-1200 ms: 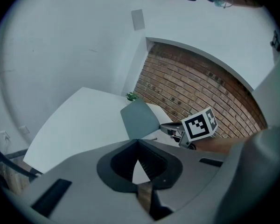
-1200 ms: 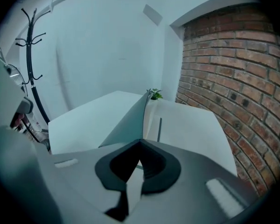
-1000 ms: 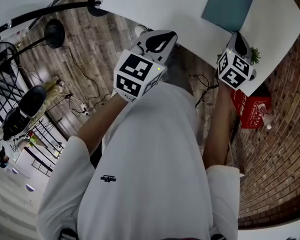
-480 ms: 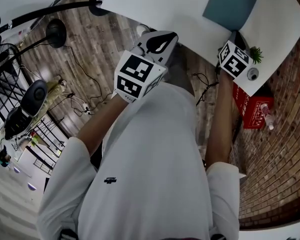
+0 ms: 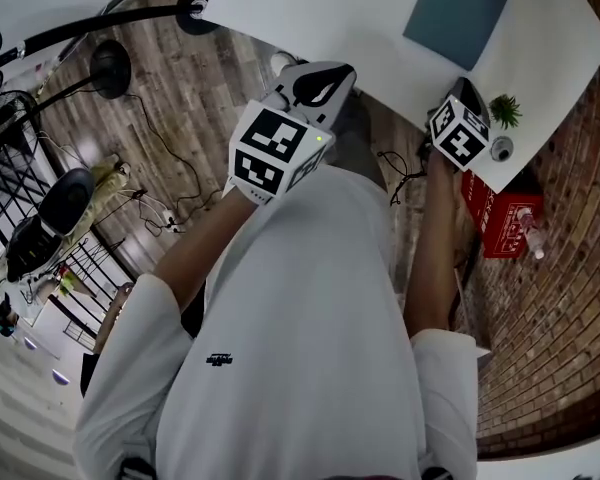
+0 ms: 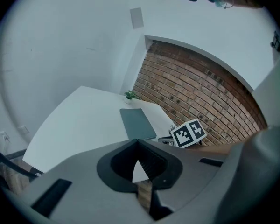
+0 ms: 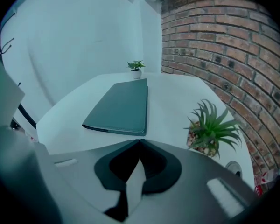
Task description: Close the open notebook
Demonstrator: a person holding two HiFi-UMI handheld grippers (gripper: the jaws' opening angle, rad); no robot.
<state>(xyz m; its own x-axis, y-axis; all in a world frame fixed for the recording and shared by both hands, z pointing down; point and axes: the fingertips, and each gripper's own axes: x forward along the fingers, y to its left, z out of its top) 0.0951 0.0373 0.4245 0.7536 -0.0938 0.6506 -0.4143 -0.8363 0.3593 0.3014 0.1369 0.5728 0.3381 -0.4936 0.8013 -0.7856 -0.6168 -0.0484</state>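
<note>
Right gripper view, nearest: the right claw (image 7: pixel 140 143) has its jaws pressed together on nothing, with the tips just over the near edge of the white desk (image 7: pixel 177 92).
Left claw: the left claw (image 6: pixel 136 143) is also closed and empty. It is held short of the desk, well apart from everything on it.
Potted plant: a spiky green plant (image 7: pixel 210 129) stands just to the right of the right claw, near the desk edge on the brick-wall side.
Round fitting: a small round metal piece (image 7: pixel 233 168) sits beside the plant; I cannot tell what it is.
Notebook: the teal notebook (image 7: pixel 121 107) lies flat on the desk beyond the right claw, apart from it. Its cover is down, so to my eye it already looks closed.
Small plant: a tiny potted plant (image 7: pixel 136 68) stands at the far edge, near the notebook's far end.
Risk, plant: a sideways drift of the right claw would likely clip the spiky plant. That could tip it off the edge towards the floor, where a red box (image 5: pixel 505 223) lies.
Risk, notebook: closed jaws prodding the near edge could catch the cover and lift it open again.
Risk, sliding: a firmer push would probably skate the whole book over the smooth top towards the small plant.
Risk, wasted move: with the cover seemingly shut, any further contact seems to add hazard and no gain.
</note>
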